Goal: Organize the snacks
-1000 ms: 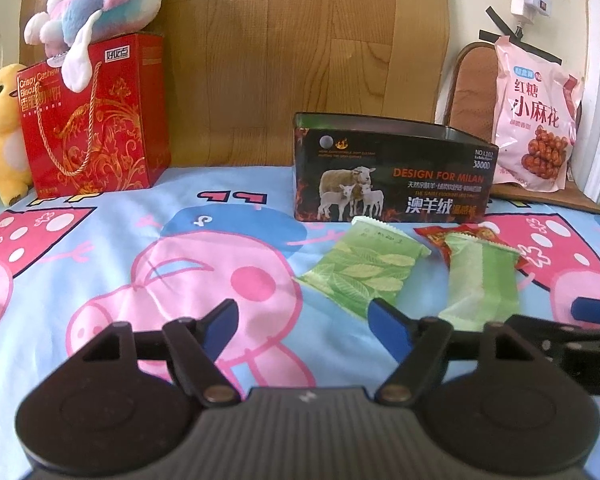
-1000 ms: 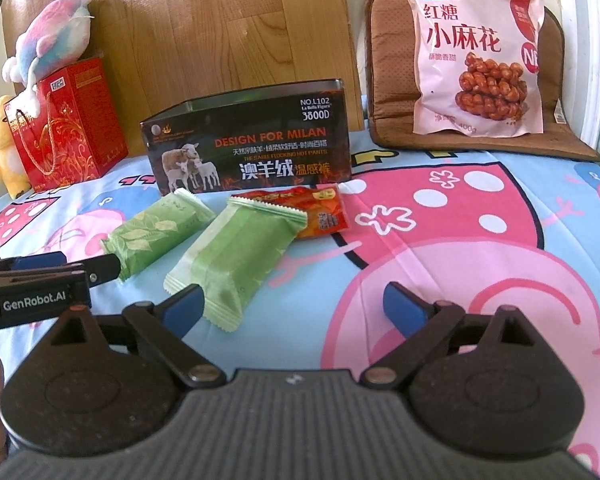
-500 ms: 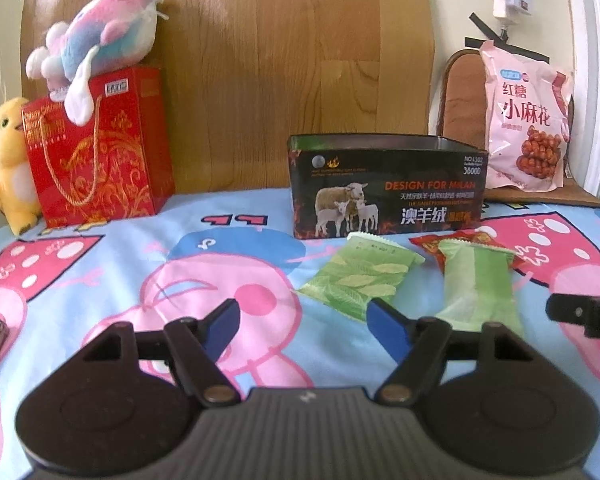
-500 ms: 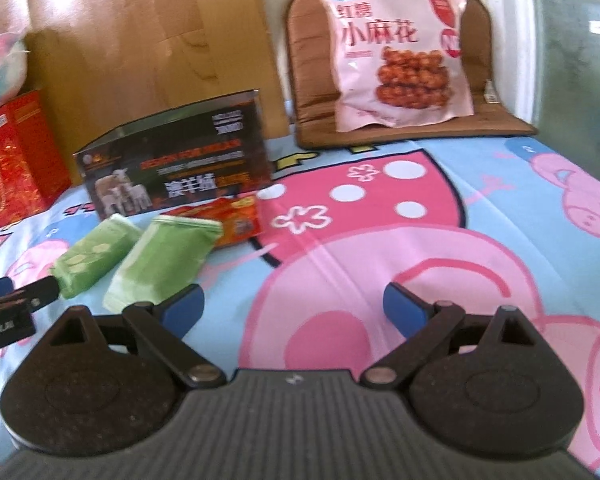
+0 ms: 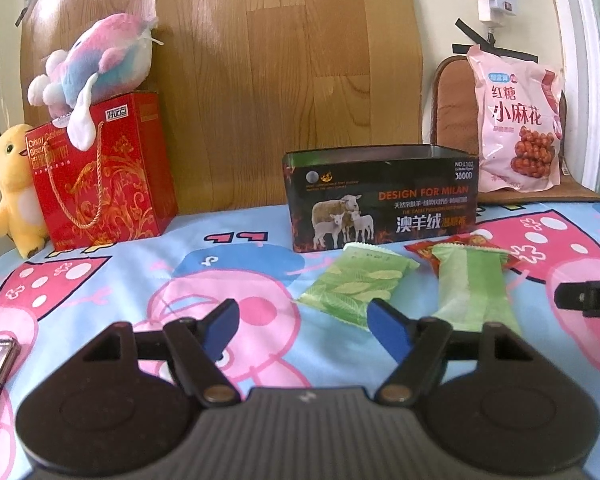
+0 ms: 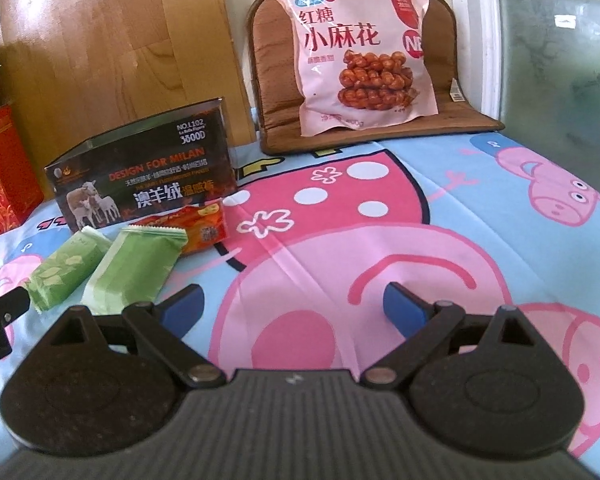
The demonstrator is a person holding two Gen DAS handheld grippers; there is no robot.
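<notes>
Left wrist view. My left gripper [image 5: 303, 326] fills the lower half of the frame, its blue-tipped fingers [image 5: 222, 324] spread wide with nothing between them. Just above and right of the right fingertip lies the leaf-print green snack packet [image 5: 356, 284] on the cartoon-pig sheet [image 5: 112, 280]; it sits right of the gap, not inside it. Right of that packet is the plain green snack packet [image 5: 474, 292], whose upper end overlaps the red-orange snack packet [image 5: 424, 249]. Behind all three, centre frame, stands the open black tin [image 5: 382, 196]. At upper right the pink twist-snack bag [image 5: 516, 128] leans upright on a brown cushion [image 5: 452, 108]. At left, a red gift bag [image 5: 104, 176] carries a pink-and-blue plush [image 5: 100, 64], with a yellow plush chick [image 5: 14, 184] beside it. A tip of my right gripper [image 5: 588, 298] enters at the right edge.

Right wrist view. My right gripper [image 6: 294, 304] is likewise wide open and holds nothing; only bare sheet [image 6: 380, 216] lies between its fingers [image 6: 182, 302]. The plain green packet [image 6: 134, 268] lies just above the left fingertip, its lower end partly hidden behind the finger linkage. The leaf-print packet [image 6: 66, 274] is further left, the red-orange packet [image 6: 198, 228] above, touching the tin's [image 6: 144, 176] base. The pink bag [image 6: 360, 48] stands at upper centre, well apart from the fingers.
</notes>
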